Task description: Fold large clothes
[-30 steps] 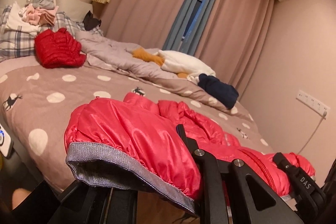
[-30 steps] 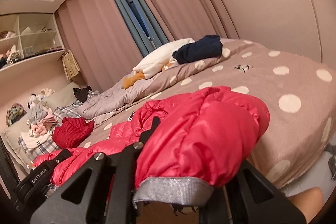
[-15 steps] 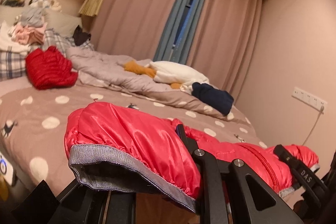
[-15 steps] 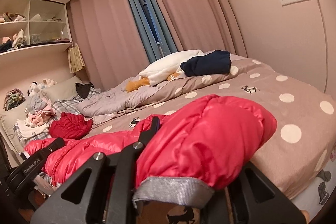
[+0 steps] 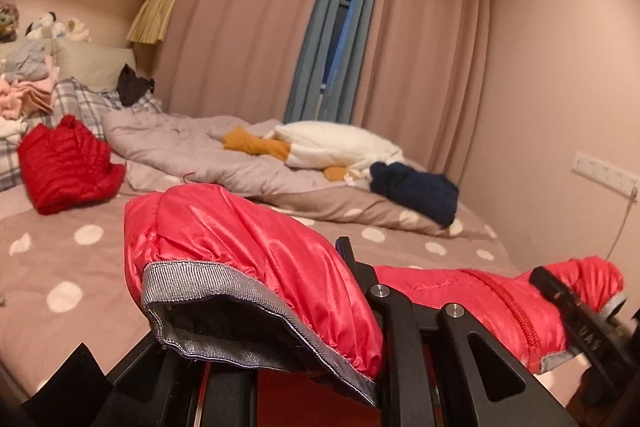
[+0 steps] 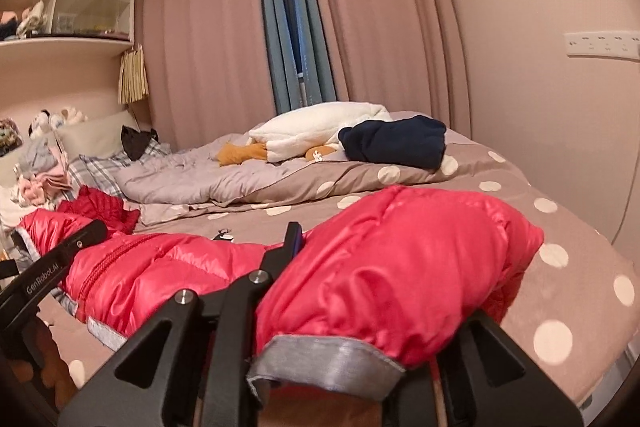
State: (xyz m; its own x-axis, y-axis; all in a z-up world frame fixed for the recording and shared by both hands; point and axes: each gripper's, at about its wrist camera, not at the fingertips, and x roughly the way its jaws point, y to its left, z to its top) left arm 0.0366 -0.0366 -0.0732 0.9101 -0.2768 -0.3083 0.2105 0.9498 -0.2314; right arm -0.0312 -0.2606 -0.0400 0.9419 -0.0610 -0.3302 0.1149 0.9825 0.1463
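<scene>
Red puffer jacket (image 5: pixel 256 251) stretched between both tongs above bed (image 5: pixel 60 267) edge. Left tongs (image 5: pixel 304 315) clamped on one grey-trimmed sleeve cuff; right tongs (image 6: pixel 352 311) just been easing apart, other cuff between them. Beyond the tongs: navy sweater (image 6: pixel 394 143), darker red jacket (image 5: pixel 64 167).

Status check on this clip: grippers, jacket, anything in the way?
Left gripper shut on red jacket sleeve; right gripper loosening on other sleeve. Jacket stretched between. Bed ahead bare.
</scene>
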